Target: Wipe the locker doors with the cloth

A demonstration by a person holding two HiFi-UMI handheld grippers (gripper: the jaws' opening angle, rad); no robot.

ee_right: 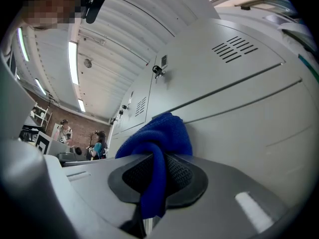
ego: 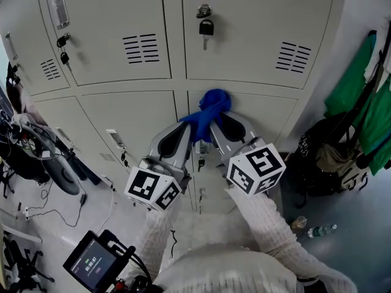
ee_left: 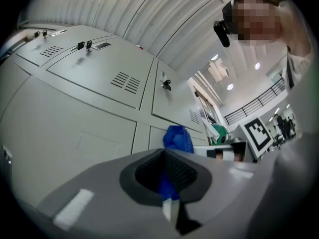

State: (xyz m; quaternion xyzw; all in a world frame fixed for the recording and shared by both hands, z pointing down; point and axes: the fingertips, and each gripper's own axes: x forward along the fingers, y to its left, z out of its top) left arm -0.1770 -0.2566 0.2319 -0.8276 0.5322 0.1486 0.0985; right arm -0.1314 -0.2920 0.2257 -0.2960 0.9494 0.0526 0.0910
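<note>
A blue cloth (ego: pixel 211 110) is bunched against the grey locker doors (ego: pixel 134 115), on the seam between two lower doors. Both grippers meet at it. My left gripper (ego: pixel 191 131) is shut on the cloth's lower left part; in the left gripper view the cloth (ee_left: pixel 178 138) rises past the closed jaws of that gripper (ee_left: pixel 167 177). My right gripper (ego: pixel 214 127) is shut on the cloth too. In the right gripper view the cloth (ee_right: pixel 160 133) drapes down between the jaws of that gripper (ee_right: pixel 152 178) and touches the door.
A padlock with a key (ego: pixel 206 28) hangs on the upper right door, and keys (ego: pixel 63 49) hang on the upper left one. Green garments (ego: pixel 354 84) and bags (ego: pixel 330 157) stand at the right, with a bottle (ego: pixel 321 231) on the floor. Cables and gear (ego: pixel 36 151) lie at the left.
</note>
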